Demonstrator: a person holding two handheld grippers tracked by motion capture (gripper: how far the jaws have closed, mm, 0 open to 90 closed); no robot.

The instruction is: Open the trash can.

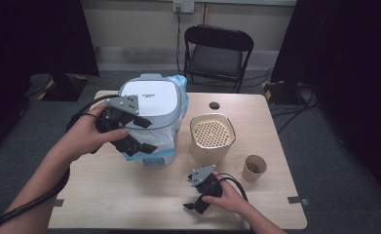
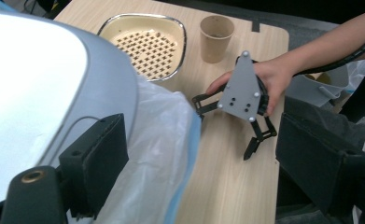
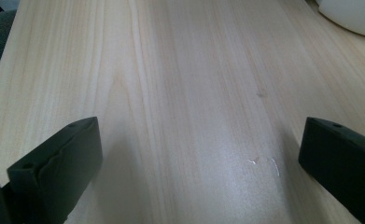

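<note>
Bin point(image 1: 151, 97): grey body, flat white lid, lined with a translucent blue-edged plastic bag point(image 1: 166, 139) spilling over its rim; stands at the table's point(image 1: 105, 195) far left. Left gripper point(image 1: 138, 146) at its front, jaws spread by the frames, bag edge between them. Right gripper point(image 1: 194, 206) rests near the front edge, jaws spread wide, holding nothing.

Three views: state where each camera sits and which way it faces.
High view: above the person's side, facing forward and down on the table; forearms, left gripper, right gripper.
Left gripper view: on that gripper, facing past the bin toward the right gripper; own jaws.
Right gripper view: low, facing the table; own jaws.
Shared: high and left show the basket.
</note>
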